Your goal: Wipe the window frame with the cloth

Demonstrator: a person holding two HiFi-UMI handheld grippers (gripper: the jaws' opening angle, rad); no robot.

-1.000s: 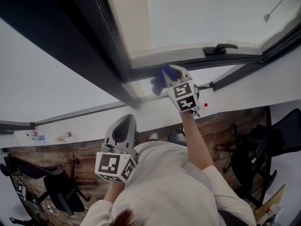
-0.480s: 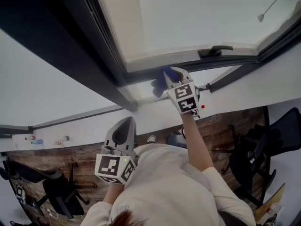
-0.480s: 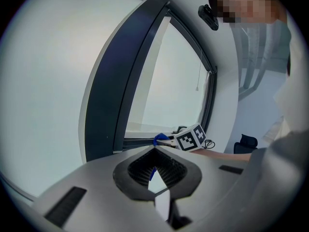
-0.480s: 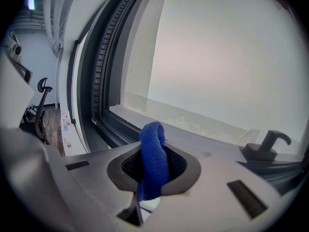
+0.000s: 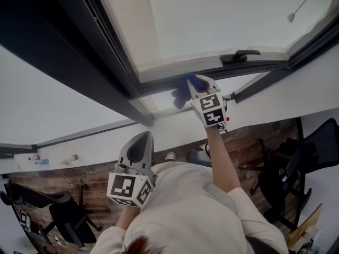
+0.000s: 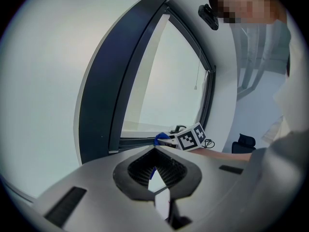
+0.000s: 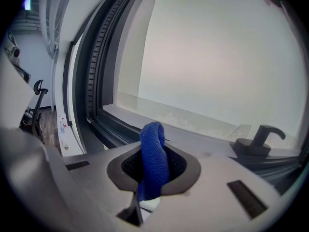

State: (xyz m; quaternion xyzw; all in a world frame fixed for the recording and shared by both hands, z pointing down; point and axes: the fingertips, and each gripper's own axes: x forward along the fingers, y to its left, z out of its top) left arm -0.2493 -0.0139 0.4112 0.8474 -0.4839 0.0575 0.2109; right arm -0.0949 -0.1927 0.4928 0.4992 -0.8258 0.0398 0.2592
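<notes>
My right gripper [image 5: 197, 84] is raised to the dark window frame [image 5: 159, 78] and shut on a blue cloth [image 5: 184, 89]. The cloth presses against the frame's lower rail, left of the black window handle [image 5: 239, 56]. In the right gripper view the blue cloth [image 7: 153, 158] loops up out of the shut jaws, with the frame rail [image 7: 104, 124] just beyond it. My left gripper [image 5: 142, 137] hangs low near the person's chest, shut with nothing in it. The left gripper view shows the blue cloth [image 6: 161, 139] on the frame [image 6: 96, 91] far ahead.
Black office chairs [image 5: 288, 173] [image 5: 58, 208] stand on the wooden floor below. A white ledge [image 5: 95, 142] runs under the window with small bottles [image 5: 42, 160] at its left end. A blind cord [image 5: 299, 7] hangs at the upper right.
The right gripper with the cloth has slid a little to the right along the frame, toward the handle. The left gripper has stayed put.
</notes>
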